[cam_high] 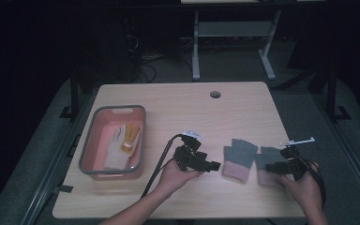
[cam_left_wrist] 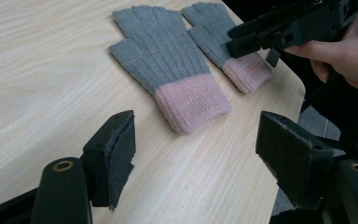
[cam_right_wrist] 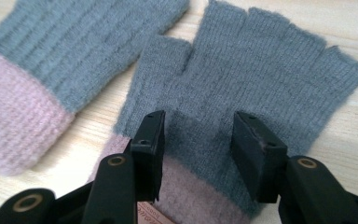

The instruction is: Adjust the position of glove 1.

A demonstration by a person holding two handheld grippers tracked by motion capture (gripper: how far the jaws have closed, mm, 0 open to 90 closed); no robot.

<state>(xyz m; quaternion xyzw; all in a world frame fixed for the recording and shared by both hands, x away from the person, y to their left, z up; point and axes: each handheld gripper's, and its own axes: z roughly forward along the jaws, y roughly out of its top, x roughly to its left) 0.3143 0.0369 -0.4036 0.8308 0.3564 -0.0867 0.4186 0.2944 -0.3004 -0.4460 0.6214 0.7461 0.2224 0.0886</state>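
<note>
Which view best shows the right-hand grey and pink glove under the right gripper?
The right gripper view: the right-hand glove lies flat, close up, between the jaws. The left gripper view shows it farther off, partly covered by the right gripper. The high view shows it small.

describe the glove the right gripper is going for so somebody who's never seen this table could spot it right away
Start at the wooden table and look to its near right part, where two grey fingerless gloves with pink cuffs lie side by side. The right-hand glove is the one nearest the table's right edge, under the right gripper, whose jaws straddle it without pinching yet. Unlike the other glove, it has a small tag on its cuff.
</note>
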